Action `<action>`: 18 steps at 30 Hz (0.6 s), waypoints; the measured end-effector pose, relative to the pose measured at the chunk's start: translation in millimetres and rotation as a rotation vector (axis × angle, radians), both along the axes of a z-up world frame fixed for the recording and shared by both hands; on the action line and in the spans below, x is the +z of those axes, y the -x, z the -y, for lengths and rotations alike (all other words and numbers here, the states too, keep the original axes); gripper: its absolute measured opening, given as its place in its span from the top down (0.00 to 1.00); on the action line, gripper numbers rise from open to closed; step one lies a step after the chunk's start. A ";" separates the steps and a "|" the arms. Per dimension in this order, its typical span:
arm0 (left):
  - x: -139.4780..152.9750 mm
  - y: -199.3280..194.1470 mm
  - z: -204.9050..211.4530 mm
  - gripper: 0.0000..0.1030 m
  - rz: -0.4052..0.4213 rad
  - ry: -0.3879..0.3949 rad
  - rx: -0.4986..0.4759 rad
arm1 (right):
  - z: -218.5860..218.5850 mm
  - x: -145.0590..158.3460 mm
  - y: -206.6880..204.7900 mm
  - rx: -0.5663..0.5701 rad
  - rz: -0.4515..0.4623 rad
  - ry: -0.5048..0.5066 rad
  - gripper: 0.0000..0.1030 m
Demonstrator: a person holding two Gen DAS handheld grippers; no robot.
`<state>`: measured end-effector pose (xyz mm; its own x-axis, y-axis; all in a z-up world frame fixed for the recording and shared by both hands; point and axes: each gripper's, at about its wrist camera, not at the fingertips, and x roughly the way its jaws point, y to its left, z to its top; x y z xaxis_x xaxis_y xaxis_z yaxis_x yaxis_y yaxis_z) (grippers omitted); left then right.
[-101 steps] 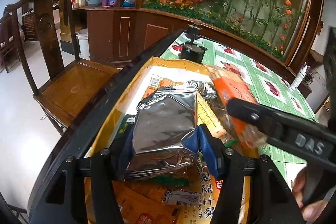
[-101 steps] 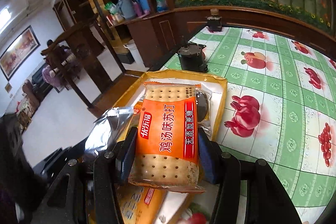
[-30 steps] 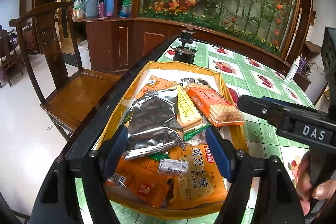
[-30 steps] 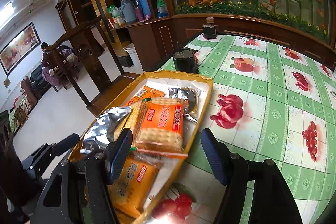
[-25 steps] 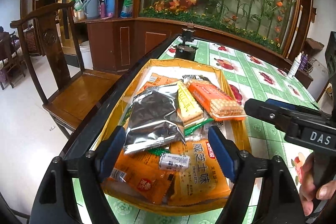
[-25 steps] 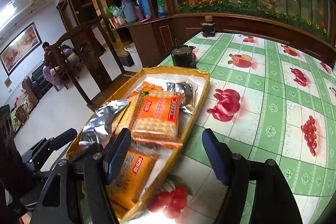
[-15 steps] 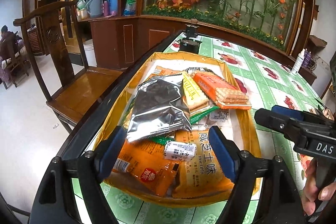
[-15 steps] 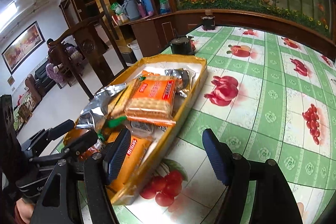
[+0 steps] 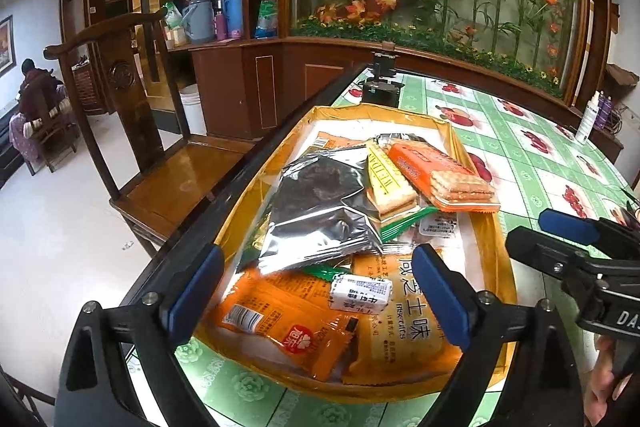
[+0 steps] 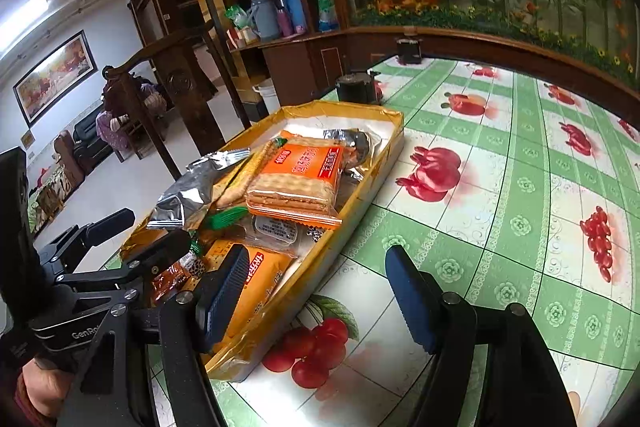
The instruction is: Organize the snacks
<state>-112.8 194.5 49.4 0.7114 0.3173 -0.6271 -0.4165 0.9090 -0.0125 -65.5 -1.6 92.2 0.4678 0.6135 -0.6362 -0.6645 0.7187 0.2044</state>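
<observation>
A shallow yellow cardboard tray point(image 9: 486, 227) sits at the left edge of the desk point(image 10: 500, 187), which is covered with a green-and-white fruit-print cloth, and every snack in view lies inside it. A dark wooden chair point(image 9: 132, 131) stands on the floor left of the desk. At the tray's left side a crumpled silver foil packet point(image 9: 320, 211) lies on top of the pile. Under its near edge an orange wrapped snack bag with a barcode point(image 9: 288, 323) rests in the near left corner. A small white wrapped candy point(image 9: 360, 293) lies on the seam between that bag and a yellow-orange biscuit pack printed with large characters point(image 9: 400, 331), which fills the near right corner. Just beyond, a green wrapper point(image 9: 404, 221) pokes out beside a small clear packet with a printed label point(image 9: 438, 227). Toward the far right, a yellow sandwich-cracker pack point(image 9: 386, 179) leans against an orange-labelled pack of square crackers point(image 9: 444, 175), which lies uppermost there. A dark round pot point(image 10: 356, 87) stands on the desk beyond the tray's far end.

The left gripper point(image 9: 316, 287) hovers above the near end of the tray; its jaws have just been opening and stand wide apart, holding nothing. The right gripper point(image 10: 316, 301) hangs over the tray's near right rim and the cloth, its jaws well apart and empty.
</observation>
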 end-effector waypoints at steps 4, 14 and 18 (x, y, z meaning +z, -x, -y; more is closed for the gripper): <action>0.2 2.3 2.5 0.06 -0.003 -0.030 0.017 | 3.7 1.0 8.2 -0.002 0.022 0.004 0.22; 8.2 7.3 10.5 0.00 -0.052 -0.157 0.079 | 21.3 3.5 24.4 -0.022 0.063 -0.004 0.18; 14.0 15.5 11.3 0.00 -0.031 -0.171 0.061 | 31.5 4.0 25.3 -0.043 0.066 -0.020 0.15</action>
